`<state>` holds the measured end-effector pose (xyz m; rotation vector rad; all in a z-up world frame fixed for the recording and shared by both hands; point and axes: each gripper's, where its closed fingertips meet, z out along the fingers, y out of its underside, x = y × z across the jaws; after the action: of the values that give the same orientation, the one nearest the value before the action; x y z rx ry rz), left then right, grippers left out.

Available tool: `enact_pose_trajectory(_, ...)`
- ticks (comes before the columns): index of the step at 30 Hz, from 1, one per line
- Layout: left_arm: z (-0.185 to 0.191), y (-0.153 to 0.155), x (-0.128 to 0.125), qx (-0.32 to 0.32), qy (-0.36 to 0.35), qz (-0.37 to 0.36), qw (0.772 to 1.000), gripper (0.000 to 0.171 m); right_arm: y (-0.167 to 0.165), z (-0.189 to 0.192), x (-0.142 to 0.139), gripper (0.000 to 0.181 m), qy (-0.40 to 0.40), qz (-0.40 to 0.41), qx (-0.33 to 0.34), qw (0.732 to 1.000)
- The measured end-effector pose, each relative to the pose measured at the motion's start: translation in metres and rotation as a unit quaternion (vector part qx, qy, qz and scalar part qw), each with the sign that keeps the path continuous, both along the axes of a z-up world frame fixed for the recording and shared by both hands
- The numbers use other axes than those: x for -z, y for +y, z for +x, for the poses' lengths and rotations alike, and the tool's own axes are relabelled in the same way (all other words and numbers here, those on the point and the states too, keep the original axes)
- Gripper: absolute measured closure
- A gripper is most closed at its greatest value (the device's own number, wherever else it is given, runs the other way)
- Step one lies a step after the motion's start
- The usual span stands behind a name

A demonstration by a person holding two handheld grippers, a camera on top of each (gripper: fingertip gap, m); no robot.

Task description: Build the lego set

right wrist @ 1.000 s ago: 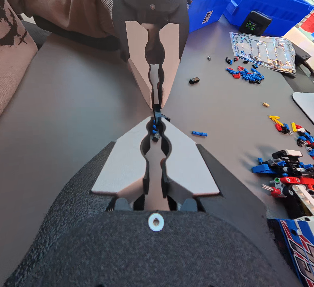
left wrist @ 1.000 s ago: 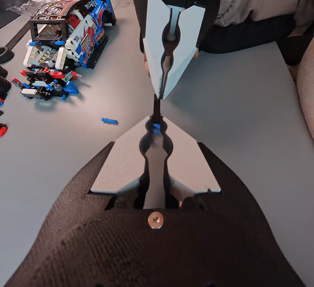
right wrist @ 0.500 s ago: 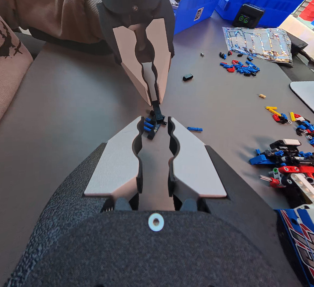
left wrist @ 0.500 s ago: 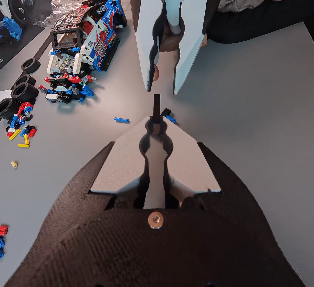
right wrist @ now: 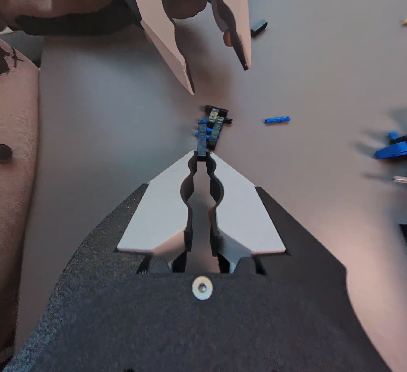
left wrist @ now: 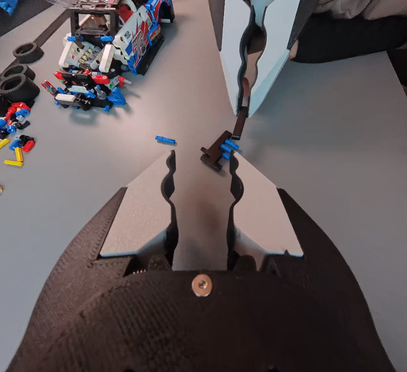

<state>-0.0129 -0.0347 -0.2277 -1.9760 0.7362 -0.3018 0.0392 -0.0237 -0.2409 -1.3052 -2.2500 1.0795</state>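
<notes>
Your left gripper [left wrist: 202,155] is released: its two fingers stand wide apart and hold nothing, with only grey table [left wrist: 330,163] showing between them. Your right gripper [right wrist: 202,155] is clenched on a thin black beam [right wrist: 202,141], which sticks out forward from between its fingertips. In the left wrist view you see the same gripper from the front, farther off, with the beam hanging out of its tips down toward the table.

The landmark here is the black piece with blue pins [left wrist: 217,151], which lies on the table. It is just beside the tip of your left gripper's right finger, and the lower end of the held beam comes just beside its far end; whether the two touch, I cannot tell. A single blue pin [left wrist: 165,140] lies on the table a little to the left of the black piece, apart from it. Far to the left and behind the black piece stands the half-built race car [left wrist: 119,31], blue, white and red, with a loose front section [left wrist: 86,94] lying before its open nose. Black tyres [left wrist: 18,88] are still farther left, at the edge of the view, and near them a small heap of red, blue and yellow parts [left wrist: 16,138].

The right wrist view is blurred, so small details there are not clear.
</notes>
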Motion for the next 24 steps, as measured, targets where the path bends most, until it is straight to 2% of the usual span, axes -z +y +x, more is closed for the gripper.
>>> enact_pose_trajectory(3, 0.007, -0.002, 0.018, 0.028, 0.031, -0.036, 0.998, 0.118, -0.011, 0.004, 0.003, 0.176, -0.018, -0.002, 0.011, 1.0)
enact_pose_trajectory(5, 0.01, 0.001, 0.027, 0.038, 0.066, -0.051, 0.996, 0.12, -0.013, 0.006, 0.01, 0.176, -0.033, 0.011, 0.016, 0.999)
enact_pose_trajectory(10, 0.02, -0.001, 0.03, 0.045, 0.071, -0.069, 0.994, 0.137, -0.012, 0.006, 0.012, 0.176, -0.045, 0.03, 0.027, 0.998)
enact_pose_trajectory(17, 0.026, -0.018, 0.03, 0.047, 0.082, -0.08, 0.992, 0.136, -0.018, 0.005, 0.015, 0.176, -0.045, 0.059, 0.016, 0.997)
enact_pose_trajectory(19, 0.023, -0.016, 0.029, 0.04, 0.083, -0.075, 0.993, 0.135, -0.017, 0.005, 0.016, 0.176, -0.045, 0.065, 0.011, 0.997)
enact_pose_trajectory(24, 0.03, -0.008, 0.025, 0.047, 0.057, -0.067, 0.995, 0.119, -0.013, 0.004, 0.017, 0.176, -0.047, 0.089, 0.001, 0.995)
